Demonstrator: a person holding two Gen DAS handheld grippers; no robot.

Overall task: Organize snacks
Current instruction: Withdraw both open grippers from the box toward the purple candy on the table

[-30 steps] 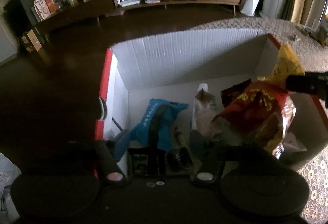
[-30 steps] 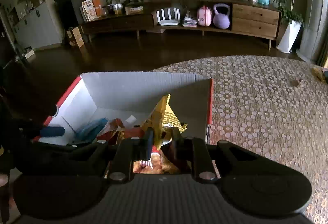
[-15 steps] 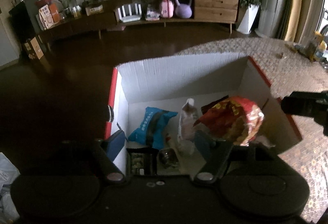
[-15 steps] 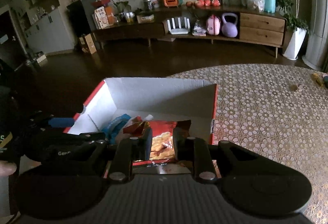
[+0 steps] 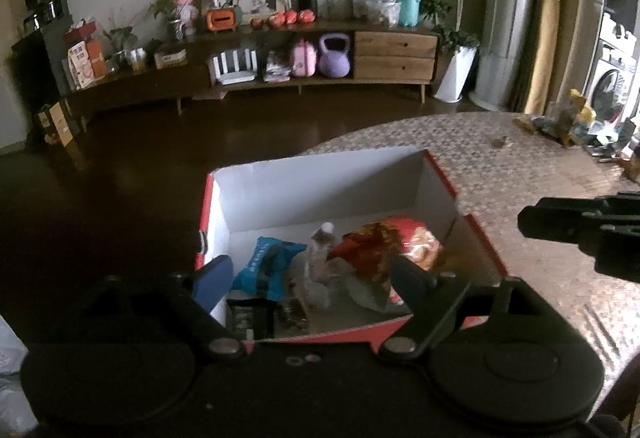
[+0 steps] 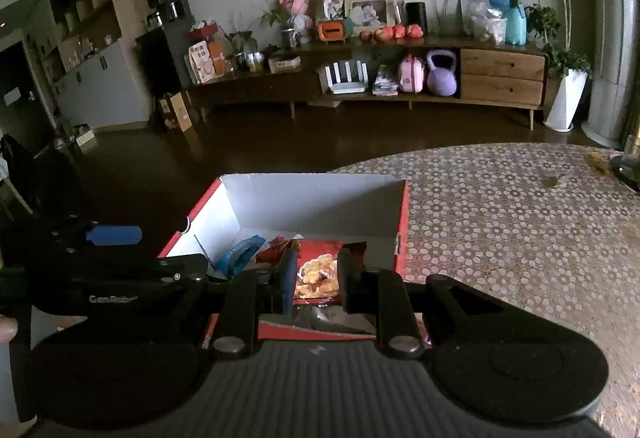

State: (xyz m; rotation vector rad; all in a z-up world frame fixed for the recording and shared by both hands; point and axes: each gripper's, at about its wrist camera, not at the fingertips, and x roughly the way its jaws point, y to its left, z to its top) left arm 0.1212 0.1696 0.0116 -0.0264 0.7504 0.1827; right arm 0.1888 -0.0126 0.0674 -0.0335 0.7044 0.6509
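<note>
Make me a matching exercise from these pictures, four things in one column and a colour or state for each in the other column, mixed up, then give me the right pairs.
Things:
1. left gripper
2. right gripper
3. chip bag
4. kettlebell

Colour or state:
A. purple, on the shelf across the room
B. jaws wide open, nothing between them
C. red, lying in the box by the bottle
D. jaws close together, empty

Pairs: 1-B, 2-D, 3-C, 4-A
</note>
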